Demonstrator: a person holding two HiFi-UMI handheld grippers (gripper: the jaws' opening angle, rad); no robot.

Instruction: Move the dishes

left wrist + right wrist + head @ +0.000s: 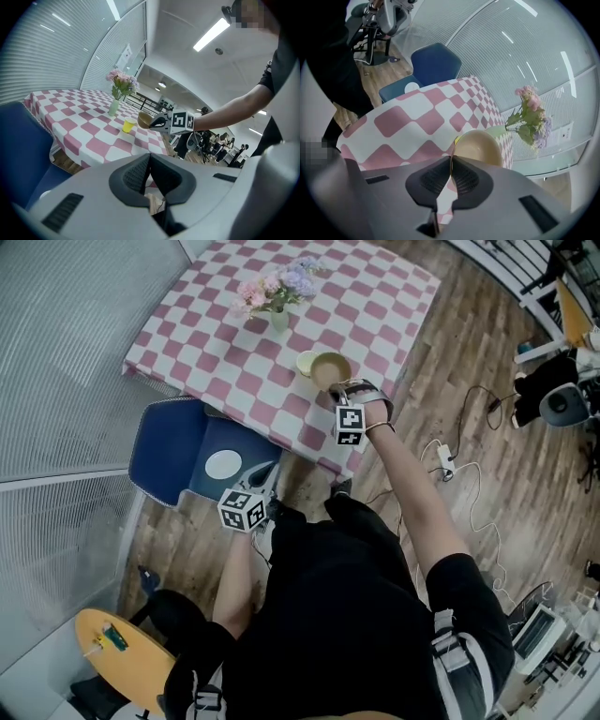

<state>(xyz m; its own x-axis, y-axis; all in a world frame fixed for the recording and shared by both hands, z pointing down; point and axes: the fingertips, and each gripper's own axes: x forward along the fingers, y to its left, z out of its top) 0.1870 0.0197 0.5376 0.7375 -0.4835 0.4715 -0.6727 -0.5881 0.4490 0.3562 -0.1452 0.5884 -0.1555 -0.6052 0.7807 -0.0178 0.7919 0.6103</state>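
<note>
A tan bowl point(330, 368) point(480, 147) hangs tilted over the near edge of the pink-and-white checked table point(375, 306). My right gripper point(339, 392) point(451, 159) is shut on its rim. The left gripper view shows that bowl point(144, 120) and the right gripper point(158, 123) above the table edge. A yellow cup point(307, 363) point(129, 124) stands just left of the bowl. A white plate point(223, 465) point(411, 87) lies on the blue chair point(173, 456). My left gripper point(265, 476) point(150, 157) hovers beside that chair, shut and empty.
A vase of pink and purple flowers point(279, 296) point(529, 117) stands mid-table. Cables and a power strip point(445, 460) lie on the wooden floor to the right. A round yellow stool point(122, 657) is at the lower left. A glass wall with blinds point(66, 352) runs along the left.
</note>
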